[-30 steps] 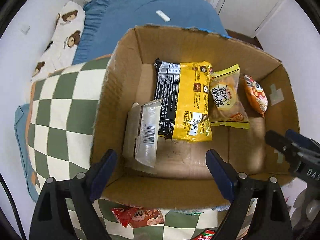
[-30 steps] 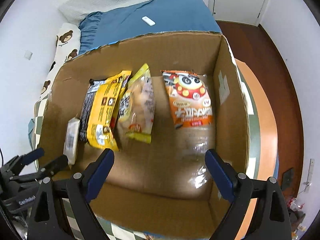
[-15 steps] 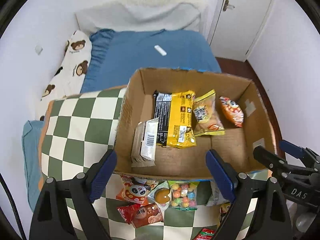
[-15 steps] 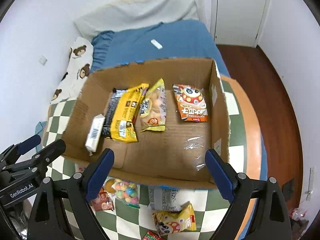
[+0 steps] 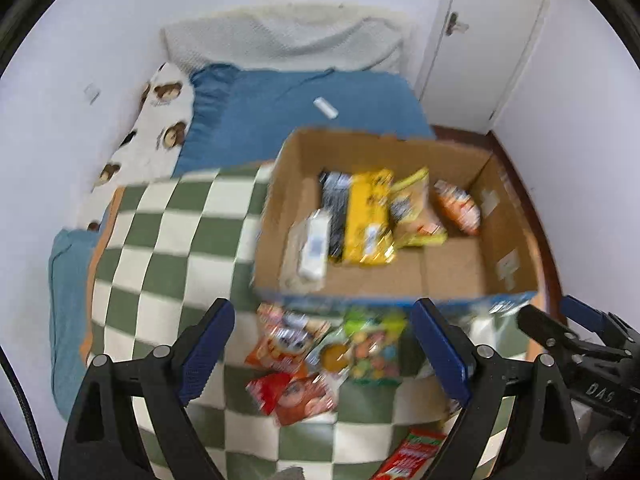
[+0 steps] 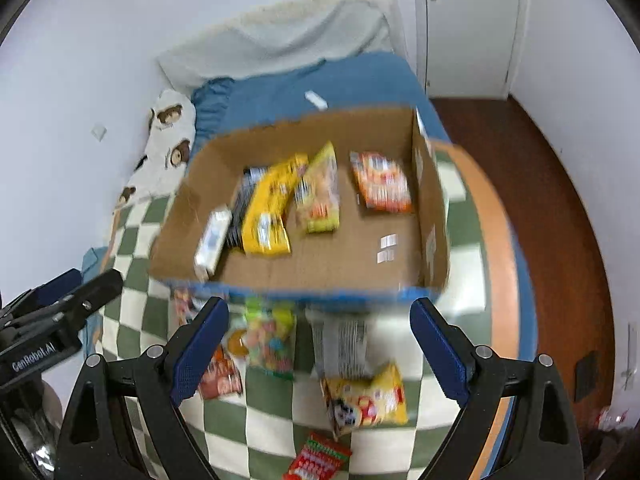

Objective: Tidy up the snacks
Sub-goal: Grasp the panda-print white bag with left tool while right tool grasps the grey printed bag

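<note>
An open cardboard box (image 5: 272, 224) (image 6: 434, 200) stands on the green-checked blanket (image 5: 168, 240) (image 6: 464, 224). In it lie a yellow packet (image 5: 366, 224) (image 6: 270, 208), a white packet (image 5: 316, 242), a yellow-green bag (image 6: 320, 196) and an orange bag (image 6: 380, 186). Loose snacks lie in front of the box: a colourful candy bag (image 5: 372, 350) (image 6: 270, 340), red packets (image 5: 292, 394), a grey packet (image 6: 340, 344), a yellow bag (image 6: 364, 396). My left gripper (image 5: 322, 350) and right gripper (image 6: 318, 346) are open and empty, held above the loose snacks.
A bed with blue sheet (image 5: 304, 112) and bear-print pillow (image 5: 160, 128) lies behind the box. White walls and a door (image 6: 468, 28) stand beyond. Wooden floor (image 6: 560, 208) is on the right. A small white object (image 5: 325, 107) lies on the sheet.
Both grippers have pulled back and up from over the box. The loose snacks in front of the box have come into view. Both stay open and empty.
</note>
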A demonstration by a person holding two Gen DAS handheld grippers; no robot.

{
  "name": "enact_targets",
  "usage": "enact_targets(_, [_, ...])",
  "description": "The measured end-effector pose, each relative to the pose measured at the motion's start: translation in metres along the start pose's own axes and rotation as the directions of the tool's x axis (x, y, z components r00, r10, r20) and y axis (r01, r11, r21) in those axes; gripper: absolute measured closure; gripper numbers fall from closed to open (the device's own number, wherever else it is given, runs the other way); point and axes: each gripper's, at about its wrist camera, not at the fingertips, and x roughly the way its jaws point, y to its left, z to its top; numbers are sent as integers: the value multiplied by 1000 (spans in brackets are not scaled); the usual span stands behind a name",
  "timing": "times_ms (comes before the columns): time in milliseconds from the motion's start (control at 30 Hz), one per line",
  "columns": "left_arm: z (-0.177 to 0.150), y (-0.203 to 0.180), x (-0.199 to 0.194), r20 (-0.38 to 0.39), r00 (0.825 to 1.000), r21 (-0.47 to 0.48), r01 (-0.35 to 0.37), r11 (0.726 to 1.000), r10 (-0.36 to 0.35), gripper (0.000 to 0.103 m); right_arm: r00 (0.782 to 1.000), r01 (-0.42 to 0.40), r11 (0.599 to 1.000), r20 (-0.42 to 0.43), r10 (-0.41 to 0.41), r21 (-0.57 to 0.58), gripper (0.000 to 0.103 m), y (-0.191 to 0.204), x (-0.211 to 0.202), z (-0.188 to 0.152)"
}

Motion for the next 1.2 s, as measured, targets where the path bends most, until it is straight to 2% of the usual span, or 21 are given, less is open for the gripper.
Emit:
enact_targets(167, [-48,29,48,-145,989,-45,-31,998,24,12,994,-18,996,-104,28,89,9,-21,41,-44])
enact_targets(233, [-65,31,66,-196,980,-11,-36,999,34,12,990,-19,993,-134,34,116,9,-28,54,-60])
enact_targets(333, [-90,18,90,-219,972,161,-52,986,87,12,984,-10,989,-176,36,146,9,-39,69,-80])
enact_targets(400, [-101,8,105,-218,963,283,-91,955,156,12,981,4,988,-190,26,156,9,-43,74,-91])
enact_targets(467, [-101,10,113,-223,959,305,-104,947,177,12,980,7,986,-197,27,168,9,-47,78,-95])
enact_targets(600, [-82,21,120,-211,966,247,-96,964,150,12,987,2,982,-160,28,187,9,-48,83,-90])
enact_targets(700, [-69,19,131,-216,965,251,-89,964,146,12,989,3,984,-144,23,178,9,-38,96,-78])
enact_targets(900, [-56,2,163,-224,956,330,-107,938,188,12,982,93,993,-169,-79,75,10,-18,138,-57])
enact_targets(933, [-55,-1,166,-226,957,335,-99,937,182,12,980,103,992,-180,-89,70,12,-16,144,-56])
enact_targets(967, [-53,-5,168,-225,958,341,-90,936,175,13,977,107,992,-192,-94,60,18,-13,151,-55])
enact_targets(1000, [-52,-7,169,-219,961,344,-84,935,167,21,974,113,993,-205,-101,46,29,-11,157,-55])
enact_targets(1067, [-52,-8,168,-215,964,328,-79,941,156,37,965,135,991,-229,-128,15,44,-7,169,-55])
enact_targets(1200, [-56,7,161,-227,967,233,-58,971,112,46,961,136,989,-235,-145,-52,49,1,172,-62])
